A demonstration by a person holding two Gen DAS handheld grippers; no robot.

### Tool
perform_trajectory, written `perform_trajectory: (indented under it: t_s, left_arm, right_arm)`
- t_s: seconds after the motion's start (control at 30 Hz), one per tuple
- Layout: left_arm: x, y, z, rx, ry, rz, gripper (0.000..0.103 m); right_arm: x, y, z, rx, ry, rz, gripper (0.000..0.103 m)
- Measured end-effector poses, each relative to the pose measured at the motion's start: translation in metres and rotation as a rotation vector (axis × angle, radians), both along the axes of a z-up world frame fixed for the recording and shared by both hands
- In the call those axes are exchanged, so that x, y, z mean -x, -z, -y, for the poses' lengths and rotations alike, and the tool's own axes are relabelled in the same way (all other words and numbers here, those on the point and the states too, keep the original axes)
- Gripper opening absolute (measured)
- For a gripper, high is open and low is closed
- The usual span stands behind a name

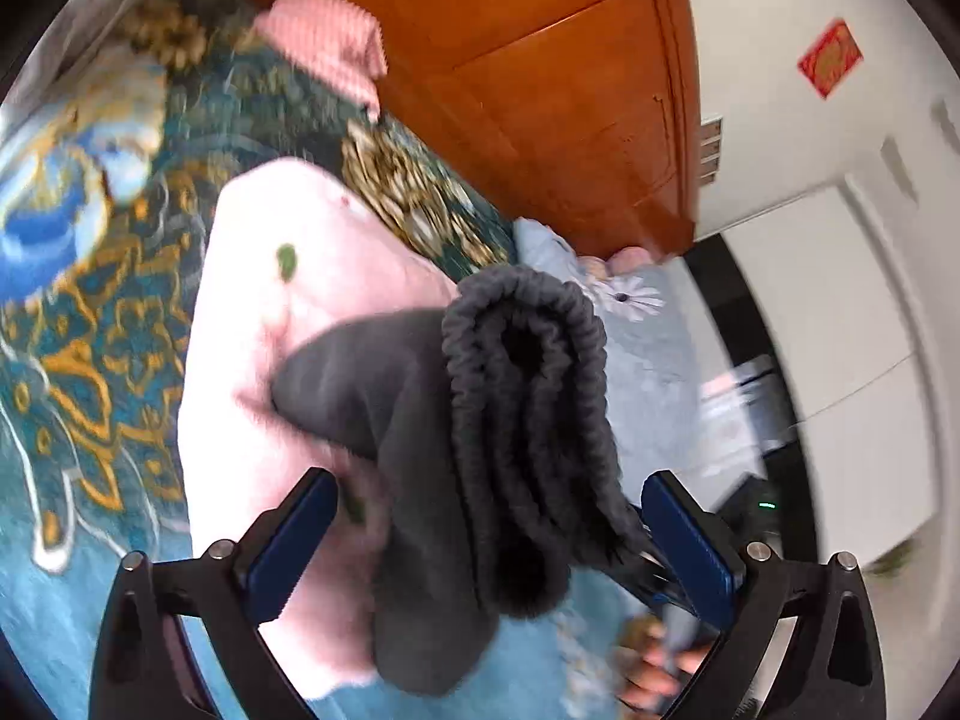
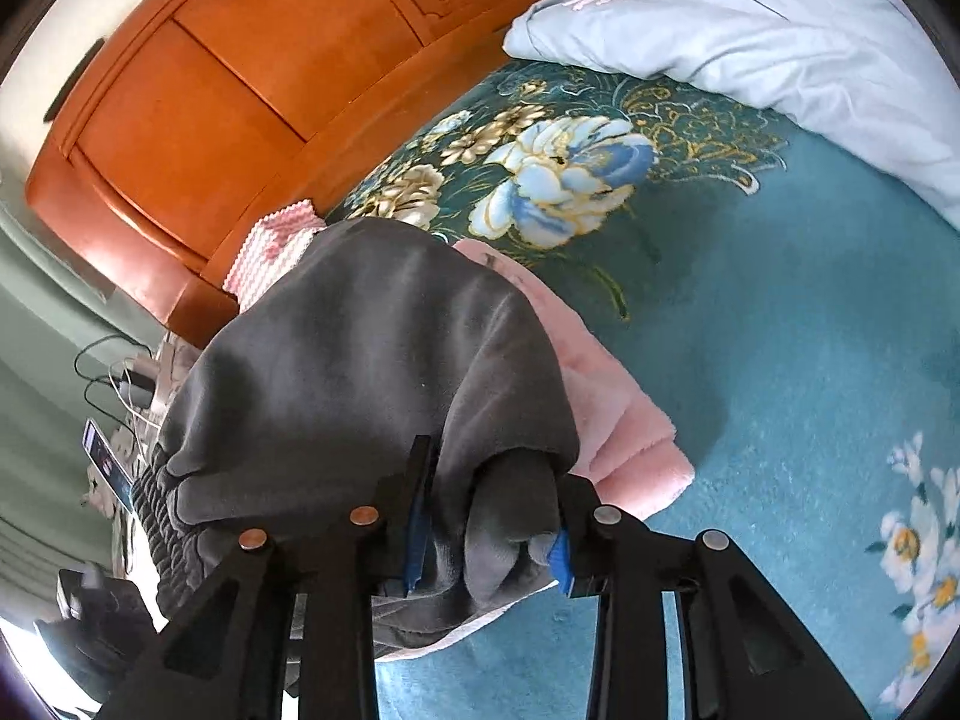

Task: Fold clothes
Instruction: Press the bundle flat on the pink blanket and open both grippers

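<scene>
Right claw [image 2: 489,516] clenched on the folded dark grey fleece garment [image 2: 372,348], left claw [image 1: 489,531] released wide, should lower it squarely onto the pink fluffy garment [image 2: 624,420].

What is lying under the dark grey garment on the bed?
A pink fluffy garment lies under the dark grey garment, sticking out along its side, on the teal floral bedspread. How far the pink one extends beneath is covered.

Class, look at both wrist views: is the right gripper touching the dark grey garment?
Touching. The right wrist view shows the right gripper with its jaws closed on a bunched fold of the dark grey garment, cloth pressed against both pads.
</scene>
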State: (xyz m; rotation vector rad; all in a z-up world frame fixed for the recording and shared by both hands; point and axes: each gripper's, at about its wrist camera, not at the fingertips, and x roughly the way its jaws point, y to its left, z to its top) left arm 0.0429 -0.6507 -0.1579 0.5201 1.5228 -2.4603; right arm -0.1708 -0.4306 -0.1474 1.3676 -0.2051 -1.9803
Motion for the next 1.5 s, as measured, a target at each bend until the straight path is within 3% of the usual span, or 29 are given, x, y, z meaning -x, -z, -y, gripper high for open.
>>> perform_trajectory:
  t_s: [0.13,0.23,0.3,0.37,0.43,0.53,0.67,0.77,0.9,0.97,1.1,1.2,1.3,1.5]
  left_arm:
    - [0.01,-0.037,-0.015,0.199,-0.017,-0.029,0.101]
    - [0.013,-0.074,-0.022,0.4,-0.002,-0.073,0.101]
    - [0.011,-0.073,-0.015,0.446,-0.009,-0.012,0.102]
    - [0.006,-0.043,0.014,0.296,-0.046,0.061,0.101]
    - [-0.004,-0.006,0.036,0.144,-0.088,0.075,0.101]
    - [-0.021,0.018,0.047,0.035,-0.1,0.057,0.101]
    - [-0.04,-0.01,0.055,0.035,-0.105,-0.032,0.102]
    - [-0.041,-0.044,0.04,0.075,-0.05,-0.084,0.102]
    - [-0.017,-0.081,0.001,0.181,0.082,-0.06,0.102]
    - [-0.003,-0.086,-0.018,0.216,0.143,-0.058,0.102]
    - [0.019,-0.045,-0.029,0.219,0.149,0.112,0.101]
    - [0.019,-0.028,-0.026,0.227,0.129,0.155,0.101]
    - [0.02,-0.029,-0.022,0.216,0.123,0.151,0.101]
    - [0.021,-0.011,-0.019,0.226,0.097,0.206,0.1]
  right_arm:
    - [-0.006,-0.002,0.0,-0.01,-0.013,0.002,0.035]
    - [-0.009,-0.003,0.0,-0.015,-0.025,-0.001,0.035]
    - [-0.009,-0.001,0.0,-0.015,-0.025,-0.001,0.035]
    - [-0.008,0.003,-0.001,-0.003,-0.017,0.018,0.037]
    - [-0.009,0.004,0.001,-0.004,-0.016,0.015,0.039]
    - [-0.009,0.003,0.006,-0.016,-0.019,0.005,0.039]
    - [-0.006,0.001,0.008,-0.033,-0.036,0.005,0.042]
    - [-0.002,-0.008,0.005,-0.047,-0.058,0.01,0.045]
    - [0.002,-0.027,-0.002,-0.068,-0.074,-0.038,0.057]
    - [0.004,-0.039,-0.007,-0.071,-0.068,-0.073,0.058]
    - [-0.004,-0.056,-0.005,-0.02,-0.087,-0.105,0.058]
    - [-0.017,-0.055,0.011,-0.004,-0.158,-0.109,0.058]
    - [-0.026,-0.038,0.034,-0.048,-0.211,-0.101,0.058]
    - [-0.03,-0.009,0.06,-0.1,-0.202,-0.088,0.067]
